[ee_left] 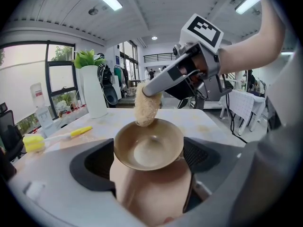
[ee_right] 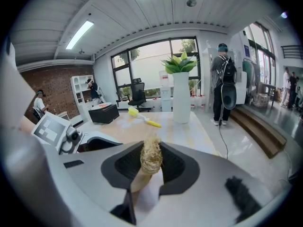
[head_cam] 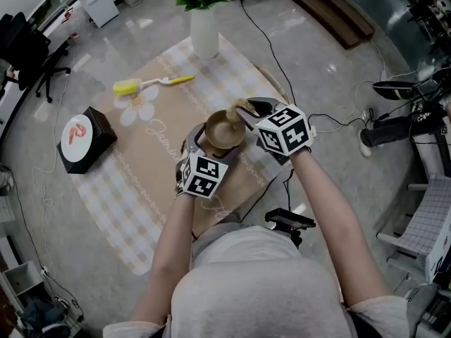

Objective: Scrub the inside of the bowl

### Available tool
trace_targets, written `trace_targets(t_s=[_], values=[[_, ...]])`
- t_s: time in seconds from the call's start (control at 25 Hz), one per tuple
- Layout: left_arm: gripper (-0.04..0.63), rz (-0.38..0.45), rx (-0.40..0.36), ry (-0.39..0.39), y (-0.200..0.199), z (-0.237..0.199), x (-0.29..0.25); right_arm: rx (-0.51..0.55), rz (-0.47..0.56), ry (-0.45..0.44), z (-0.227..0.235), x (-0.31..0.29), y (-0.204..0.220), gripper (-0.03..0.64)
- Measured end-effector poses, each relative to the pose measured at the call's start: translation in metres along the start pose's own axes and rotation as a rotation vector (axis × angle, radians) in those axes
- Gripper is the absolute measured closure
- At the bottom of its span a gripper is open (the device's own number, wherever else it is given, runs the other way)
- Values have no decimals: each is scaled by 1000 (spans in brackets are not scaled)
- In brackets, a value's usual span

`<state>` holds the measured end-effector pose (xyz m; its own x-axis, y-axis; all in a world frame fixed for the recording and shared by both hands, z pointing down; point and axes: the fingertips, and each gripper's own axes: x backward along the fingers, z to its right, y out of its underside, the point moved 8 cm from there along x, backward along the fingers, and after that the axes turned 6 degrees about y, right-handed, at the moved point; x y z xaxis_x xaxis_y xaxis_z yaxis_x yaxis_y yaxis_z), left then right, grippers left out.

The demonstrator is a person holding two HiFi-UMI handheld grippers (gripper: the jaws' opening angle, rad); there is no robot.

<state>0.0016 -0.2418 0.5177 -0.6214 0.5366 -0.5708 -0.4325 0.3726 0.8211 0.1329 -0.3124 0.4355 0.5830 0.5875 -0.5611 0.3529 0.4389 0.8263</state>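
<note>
**Bowl held in the air, scrubber at its far rim**

A tan, glossy bowl (head_cam: pixel 224 129) is held clear of the counter (head_cam: pixel 141 189), over the checked cloth, in front of the person. The jaws of the left gripper (head_cam: pixel 203 145) are closed on the bowl's lower outer wall, one pad on each side. The mouth is tipped towards that gripper's camera, so the whole inside is left free.

The jaws of the right gripper (head_cam: pixel 248 109) are closed on one end of a pale, fibrous scrubbing pad (ee_left: pixel 146 107). The free end of the pad hangs at the far inner rim of the bowl. It appears to be touching the rim there, though contact cannot be made out for certain.

The bowl is judged to be stiff, smooth and fairly light. The glazed-looking surface is likely to be slippery between the pads once pressure is put on it from above. A low hold on the outer wall, as here, is therefore thought best, with the push of the pad met squarely so that the bowl is not twisted out of the jaws. The pad is judged soft and springy; it should give against the curve and is best gripped near one end.

A yellow brush (head_cam: pixel 144 84), a white vase (head_cam: pixel 204 30) and a black box (head_cam: pixel 84 138) are left well apart on the counter.
</note>
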Motion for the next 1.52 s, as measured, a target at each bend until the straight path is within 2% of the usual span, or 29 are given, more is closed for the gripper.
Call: trace_targets(t_s=[0.52, 0.8, 1.16, 1.32, 1.52], values=[[129, -3, 11, 4, 0, 0, 0, 30, -28, -52, -16, 39, 25, 518], [127, -6, 13, 4, 0, 1, 0, 40, -29, -156, -36, 37, 28, 518], [129, -14, 4, 5, 1, 1, -1, 202, -44, -299, -57, 22, 19, 519], [129, -15, 4, 4, 0, 1, -1, 179, -17, -378, -66, 14, 14, 519], [129, -15, 5, 7, 0, 1, -1, 181, -12, -363, -70, -3, 6, 520]])
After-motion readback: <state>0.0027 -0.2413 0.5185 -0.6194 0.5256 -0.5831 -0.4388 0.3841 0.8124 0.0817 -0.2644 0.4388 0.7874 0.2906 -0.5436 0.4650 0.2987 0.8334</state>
